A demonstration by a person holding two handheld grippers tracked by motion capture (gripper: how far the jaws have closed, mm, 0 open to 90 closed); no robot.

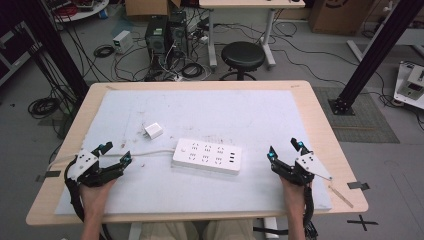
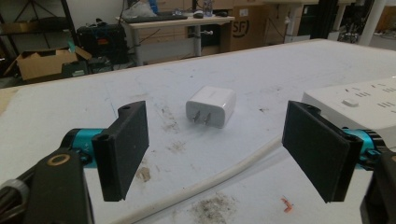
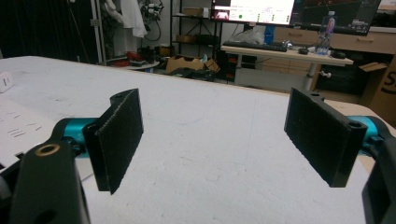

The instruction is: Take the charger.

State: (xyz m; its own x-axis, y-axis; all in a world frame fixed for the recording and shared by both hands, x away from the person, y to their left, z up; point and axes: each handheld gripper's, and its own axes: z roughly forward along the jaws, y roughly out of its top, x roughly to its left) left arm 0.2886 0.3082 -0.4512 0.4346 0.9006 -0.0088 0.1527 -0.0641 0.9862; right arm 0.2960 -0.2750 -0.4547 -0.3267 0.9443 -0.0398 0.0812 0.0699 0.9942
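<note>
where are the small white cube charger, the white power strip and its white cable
small white cube charger [image 2: 211, 106], left gripper view, on its front face by the prongs
white rectangular power strip [image 1: 207, 155], high view, middle of its top face
white round cable [image 1: 150, 152], high view, mid-length left of the strip

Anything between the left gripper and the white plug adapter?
Nothing solid. The left gripper is open, and the adapter lies ahead on bare mat. Only the power strip's cord crosses the mat between them, lying flat.
</note>
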